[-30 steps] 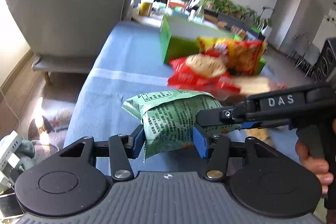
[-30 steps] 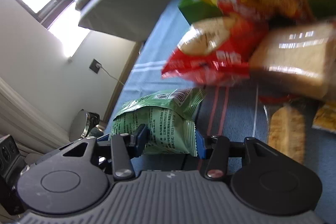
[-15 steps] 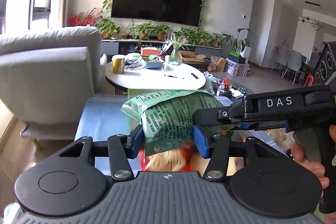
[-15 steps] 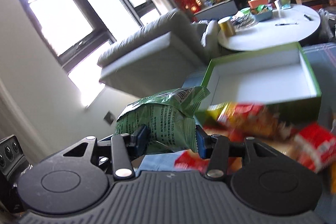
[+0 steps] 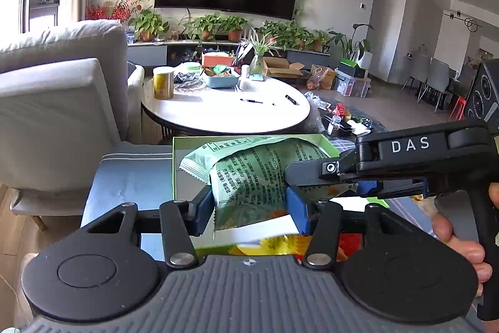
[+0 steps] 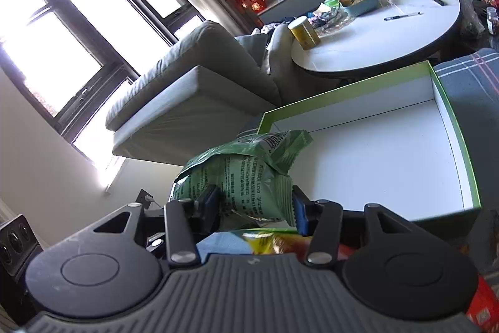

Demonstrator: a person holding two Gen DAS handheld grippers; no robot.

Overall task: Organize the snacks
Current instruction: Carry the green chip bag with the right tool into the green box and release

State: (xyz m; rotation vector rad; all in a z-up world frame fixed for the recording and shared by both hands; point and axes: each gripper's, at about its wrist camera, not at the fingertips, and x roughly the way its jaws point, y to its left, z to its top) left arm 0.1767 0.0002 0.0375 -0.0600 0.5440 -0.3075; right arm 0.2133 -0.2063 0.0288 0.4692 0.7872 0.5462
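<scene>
Both grippers are shut on one green snack bag [image 5: 249, 173], held in the air over the near left corner of an open green box with a white inside [image 6: 383, 152]. My left gripper [image 5: 249, 208] pinches the bag's lower part. My right gripper [image 6: 255, 208] grips the same bag [image 6: 243, 177] from the other side; its body shows at the right of the left wrist view [image 5: 405, 164]. The box shows behind the bag in the left wrist view [image 5: 174, 170]. Its inside shows white and bare in the right wrist view.
Yellow and red snack bags [image 6: 274, 242] lie below the grippers on the blue cloth [image 5: 124, 186]. A grey armchair [image 5: 56, 114] stands at the left. A round white table [image 5: 224, 111] with a tin and small items stands beyond the box.
Both grippers have lifted the green bag from the snack pile and carried it forward to the box, whose open inside now lies just ahead. The pile has dropped below view.
</scene>
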